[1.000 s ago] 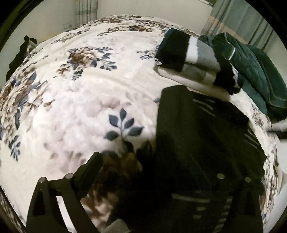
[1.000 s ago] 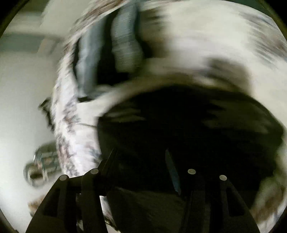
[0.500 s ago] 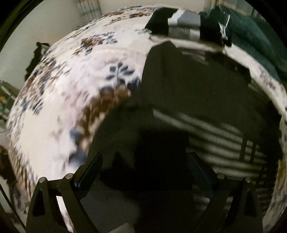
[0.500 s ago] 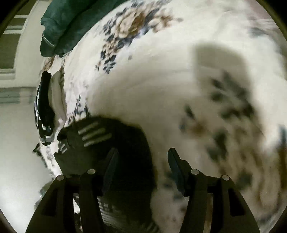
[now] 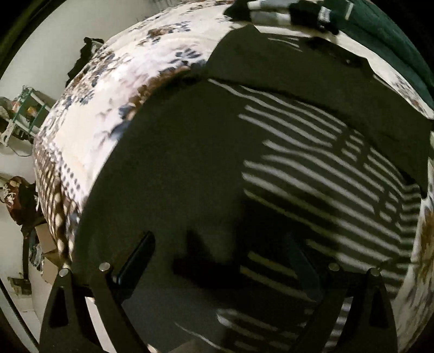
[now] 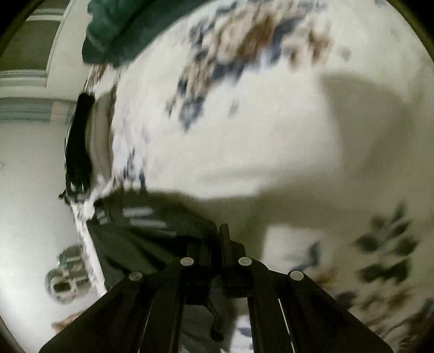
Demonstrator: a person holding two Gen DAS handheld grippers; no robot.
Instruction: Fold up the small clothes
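A black garment with white stripes (image 5: 271, 141) lies spread on the floral blanket (image 5: 114, 89) and fills most of the left wrist view. My left gripper (image 5: 217, 252) is open and hovers just above its near part, fingers wide apart. In the right wrist view my right gripper (image 6: 214, 244) is shut on the edge of the same black striped garment (image 6: 146, 225), which bunches at the fingertips at the blanket's left side.
A folded stack of black, grey and white clothes (image 5: 276, 10) lies at the far end of the bed, with a dark green garment (image 5: 385, 35) beside it. The green garment also shows in the right wrist view (image 6: 122, 30). The bed edge drops off at the left, with shelves (image 5: 24, 108) beyond.
My left gripper has come down closer over the black striped garment. My right gripper was open half a second ago and has shut on the garment's edge.
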